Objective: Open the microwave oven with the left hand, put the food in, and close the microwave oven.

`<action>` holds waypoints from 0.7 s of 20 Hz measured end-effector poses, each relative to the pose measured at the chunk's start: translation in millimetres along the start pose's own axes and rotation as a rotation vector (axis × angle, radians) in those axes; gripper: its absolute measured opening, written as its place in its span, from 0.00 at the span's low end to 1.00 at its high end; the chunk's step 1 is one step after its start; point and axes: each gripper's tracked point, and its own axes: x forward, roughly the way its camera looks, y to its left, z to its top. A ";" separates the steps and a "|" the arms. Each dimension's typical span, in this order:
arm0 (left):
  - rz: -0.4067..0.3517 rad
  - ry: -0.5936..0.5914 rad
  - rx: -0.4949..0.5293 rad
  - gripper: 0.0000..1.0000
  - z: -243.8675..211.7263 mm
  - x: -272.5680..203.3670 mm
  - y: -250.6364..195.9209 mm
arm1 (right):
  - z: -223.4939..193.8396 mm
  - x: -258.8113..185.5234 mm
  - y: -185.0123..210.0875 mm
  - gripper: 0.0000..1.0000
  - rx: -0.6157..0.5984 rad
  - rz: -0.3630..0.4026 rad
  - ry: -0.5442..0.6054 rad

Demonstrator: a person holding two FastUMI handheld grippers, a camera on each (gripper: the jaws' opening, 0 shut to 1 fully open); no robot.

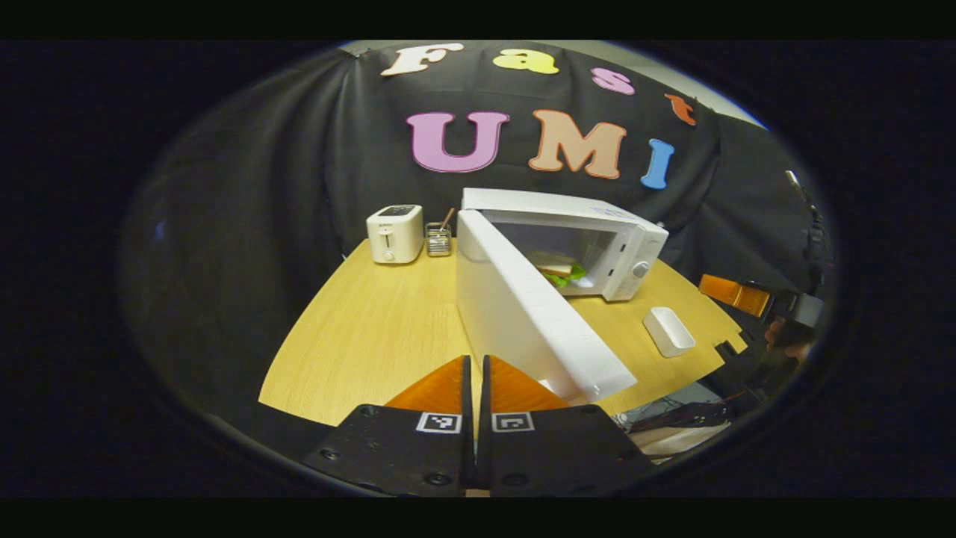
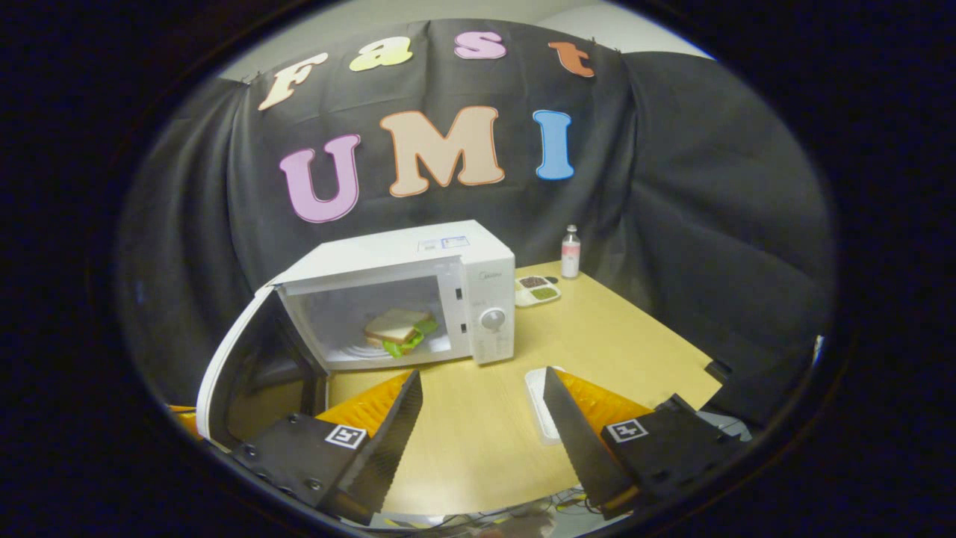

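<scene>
The white microwave (image 1: 627, 246) stands on the wooden table with its door (image 1: 523, 314) swung wide open towards me. A sandwich (image 1: 556, 269) with green lettuce lies inside on the turntable. My left gripper (image 1: 476, 360) is shut with nothing between its fingers, just left of the door's free end, on its outer side. In the right gripper view the microwave (image 2: 485, 261) is ahead, its door (image 2: 239, 373) hangs open at the left, and the sandwich (image 2: 399, 329) rests in the cavity. My right gripper (image 2: 482, 403) stands open and empty above the table in front of the oven.
A white toaster (image 1: 394, 233) and a wire holder (image 1: 438, 239) stand at the back left. A small white tray (image 1: 668, 331) lies right of the door, also tray (image 2: 536, 396) by my right finger. A bottle (image 2: 570, 252) and a compartment dish (image 2: 538, 290) sit behind the oven's right side.
</scene>
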 end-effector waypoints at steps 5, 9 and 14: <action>-0.047 0.006 0.039 0.01 8.2 13.5 -35.2 | -9.5 0.3 -23.1 0.92 0.000 -0.017 0.036; -0.075 0.016 0.064 0.00 17.6 28.7 -66.1 | -7.0 7.2 -46.3 1.00 0.010 -0.027 0.057; -0.089 0.031 0.051 0.01 28.4 49.8 -96.4 | 8.6 21.5 -77.7 0.92 0.009 -0.039 0.053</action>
